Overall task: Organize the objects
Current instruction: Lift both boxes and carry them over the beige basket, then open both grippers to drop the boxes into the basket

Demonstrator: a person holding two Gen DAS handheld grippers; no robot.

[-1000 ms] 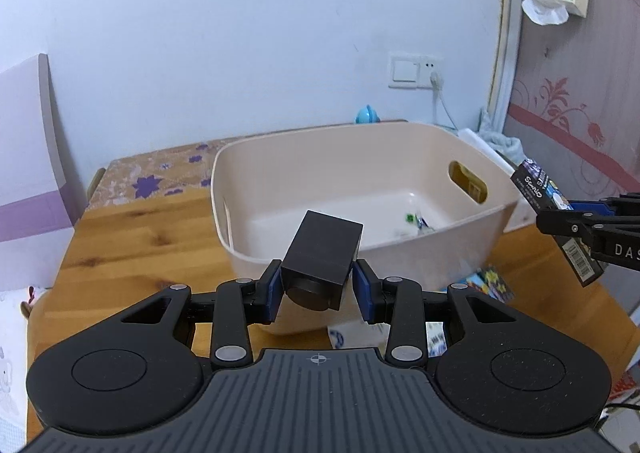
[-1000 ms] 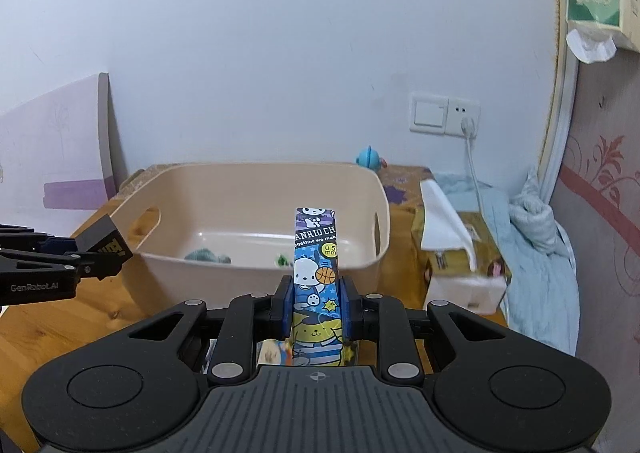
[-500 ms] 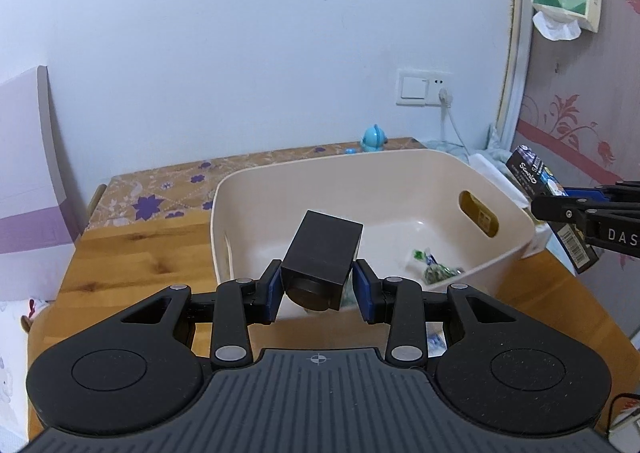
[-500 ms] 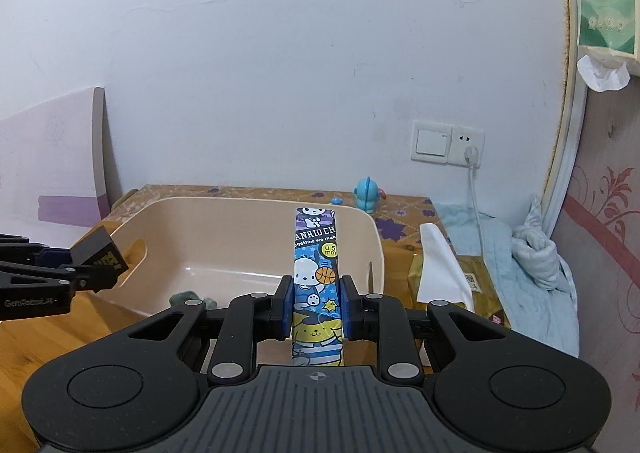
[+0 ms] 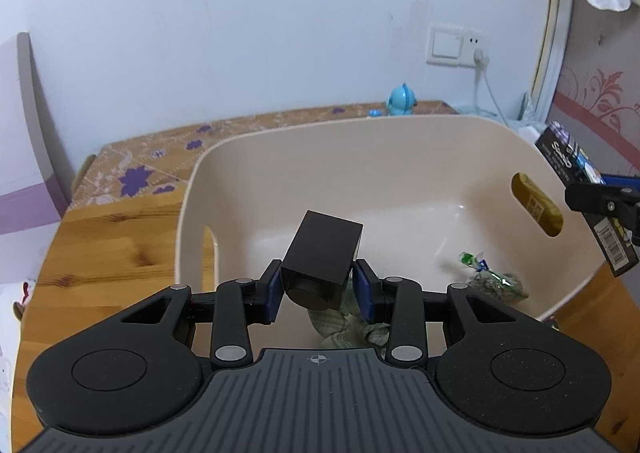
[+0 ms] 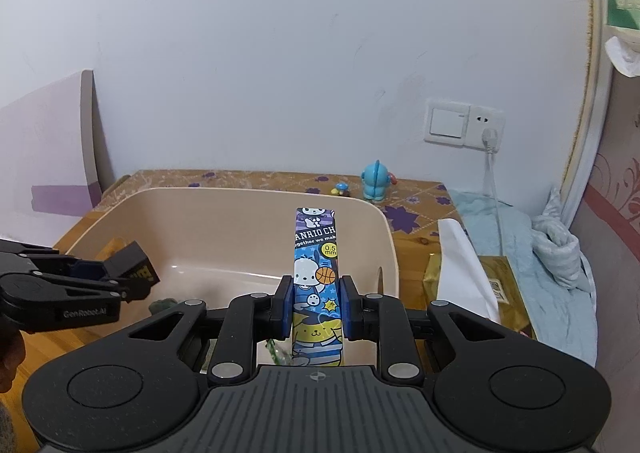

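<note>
Where the left wrist view looks along its own fingers, the left claw pinches a black box over the near part of a beige tub on the wooden counter. A green cloth lies on the tub floor just under the claw, and a crumpled wrapper sits at about 3 o'clock from the box. At the 3 o'clock edge, the right claw reaches in, holding a dark pen pack over the tub's rim.

In the right wrist view, the right claw is pressed onto the pen pack — a tall cartoon-printed carton, upright, above the tub. At 9 o'clock the left claw holds the black box over the tub's left part. A blue toy stands on the counter beyond the tub at 12 o'clock — a tissue box lies just beside the tub at 3 o'clock.
</note>
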